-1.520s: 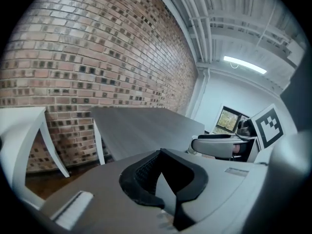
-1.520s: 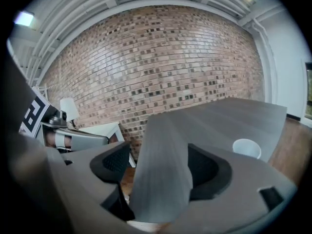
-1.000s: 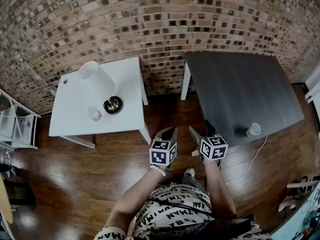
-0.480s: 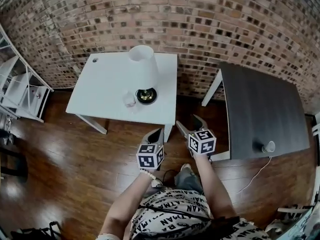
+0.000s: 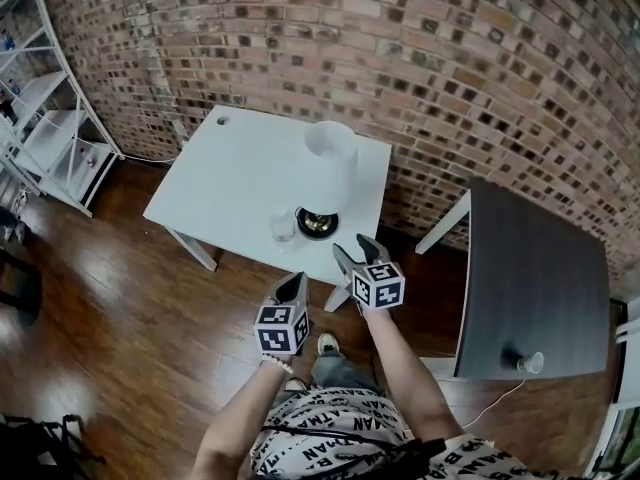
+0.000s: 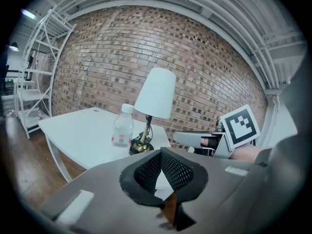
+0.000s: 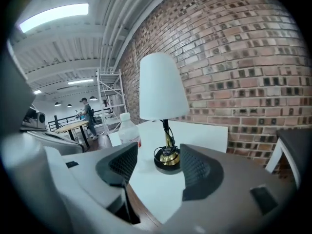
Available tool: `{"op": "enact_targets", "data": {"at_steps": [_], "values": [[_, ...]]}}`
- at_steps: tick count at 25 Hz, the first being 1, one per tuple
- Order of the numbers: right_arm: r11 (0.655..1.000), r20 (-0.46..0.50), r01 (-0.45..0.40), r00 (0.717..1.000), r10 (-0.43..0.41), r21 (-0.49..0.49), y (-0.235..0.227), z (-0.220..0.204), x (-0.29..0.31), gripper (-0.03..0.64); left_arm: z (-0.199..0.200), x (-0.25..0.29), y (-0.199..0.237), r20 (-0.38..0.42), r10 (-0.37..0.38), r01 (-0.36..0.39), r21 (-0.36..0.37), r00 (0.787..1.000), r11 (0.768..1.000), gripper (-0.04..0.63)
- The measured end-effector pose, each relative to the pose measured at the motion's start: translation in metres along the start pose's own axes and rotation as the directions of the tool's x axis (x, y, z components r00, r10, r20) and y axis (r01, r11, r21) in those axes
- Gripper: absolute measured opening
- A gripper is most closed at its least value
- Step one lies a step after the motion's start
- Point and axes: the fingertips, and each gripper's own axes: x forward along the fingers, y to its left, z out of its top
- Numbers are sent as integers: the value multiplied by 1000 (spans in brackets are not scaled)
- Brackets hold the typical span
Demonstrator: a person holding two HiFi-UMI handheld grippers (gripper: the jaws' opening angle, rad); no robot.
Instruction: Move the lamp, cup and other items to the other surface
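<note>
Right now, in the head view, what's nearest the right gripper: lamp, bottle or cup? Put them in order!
The right gripper has just been closing, empty.
1. Lamp, just ahead on the white table.
2. Bottle, left of the lamp's base.
3. Cup, far right on the dark table.

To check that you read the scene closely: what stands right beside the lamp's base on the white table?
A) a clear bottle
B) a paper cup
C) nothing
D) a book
A: a clear bottle stands beside the lamp on the white table; the cup sits apart on the dark table.
</note>
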Motion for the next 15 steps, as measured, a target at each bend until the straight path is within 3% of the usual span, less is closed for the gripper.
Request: {"op": "enact_targets", "data": {"at_steps": [15], "values": [[982,12,-185,983,185,-39,-26,-3,154,261,14,86,26,11,77,-77,-5,997,997,0]]}}
